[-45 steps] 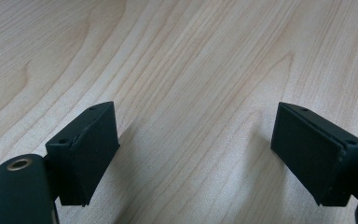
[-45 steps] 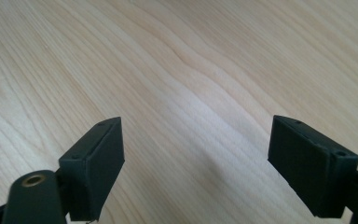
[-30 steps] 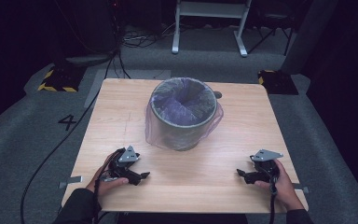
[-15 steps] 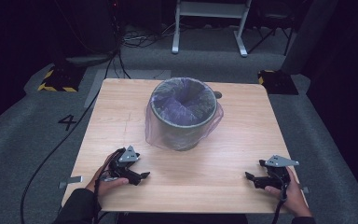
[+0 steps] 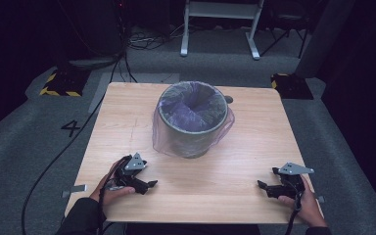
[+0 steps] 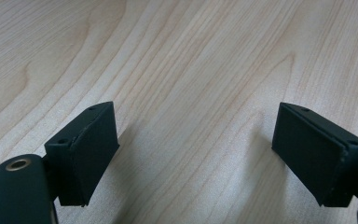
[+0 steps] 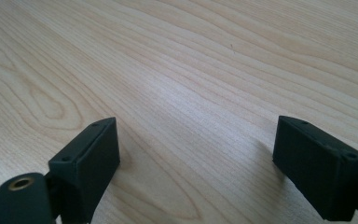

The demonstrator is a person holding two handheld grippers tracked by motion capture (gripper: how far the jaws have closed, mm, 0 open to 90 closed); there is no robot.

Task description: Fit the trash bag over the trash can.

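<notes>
A grey round bin [image 5: 192, 125] lined with a translucent purple bag stands upright at the middle of the wooden table [image 5: 254, 137]. My left gripper [image 5: 147, 185] rests on the table near the front left, a hand around it, its jaws wide apart with bare wood between them in the left gripper view [image 6: 196, 149]. My right gripper [image 5: 263, 186] lies near the front right corner, also held by a hand, and the right gripper view [image 7: 196, 154] has its jaws open over plain wood. Both grippers are well short of the bin.
The bag's loose skirt [image 5: 162, 137] drapes over the bin's sides onto the table. A small dark object [image 5: 228, 99] lies behind the bin. Grey carpet with cables [image 5: 54, 156], a yellow-black striped block [image 5: 58, 83] and a white stand's legs [image 5: 218, 29] surround the table.
My right gripper has shifted right and toward the table's front edge, settling near the corner. The left gripper and the bin have stayed put.
</notes>
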